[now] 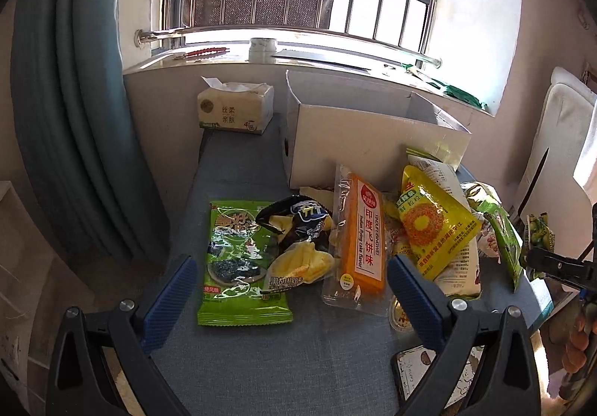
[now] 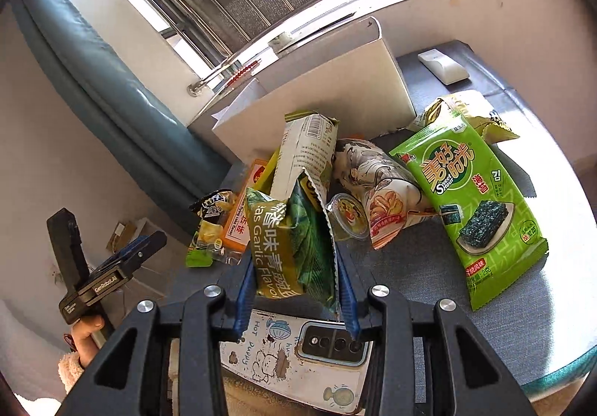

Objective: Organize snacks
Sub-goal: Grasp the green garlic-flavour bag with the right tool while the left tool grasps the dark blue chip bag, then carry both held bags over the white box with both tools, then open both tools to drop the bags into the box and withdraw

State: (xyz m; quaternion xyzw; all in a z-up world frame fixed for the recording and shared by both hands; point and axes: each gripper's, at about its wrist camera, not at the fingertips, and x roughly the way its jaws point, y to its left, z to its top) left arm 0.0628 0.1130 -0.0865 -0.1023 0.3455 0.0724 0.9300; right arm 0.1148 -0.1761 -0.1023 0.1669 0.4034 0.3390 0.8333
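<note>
A pile of snack packs lies on a grey-blue table [image 1: 238, 169] in front of an open white box [image 1: 358, 143]. In the left wrist view I see a green seaweed pack [image 1: 238, 263], a black chip bag [image 1: 294, 229], an orange flying-cake pack [image 1: 363, 236] and a yellow pack [image 1: 433, 225]. My left gripper [image 1: 291, 289] is open and empty above the near packs. My right gripper [image 2: 294, 289] is shut on a green garlic-flavour pea bag [image 2: 294, 244], held above a phone [image 2: 298, 352]. A second seaweed pack [image 2: 474, 207] lies at the right.
A tissue pack [image 1: 235, 109] stands at the back left by the windowsill. A white remote [image 2: 444, 67] lies behind the box. A jelly cup [image 2: 347, 216] and a white illustrated bag [image 2: 377, 184] sit in the pile. A blue curtain [image 1: 71, 117] hangs at left.
</note>
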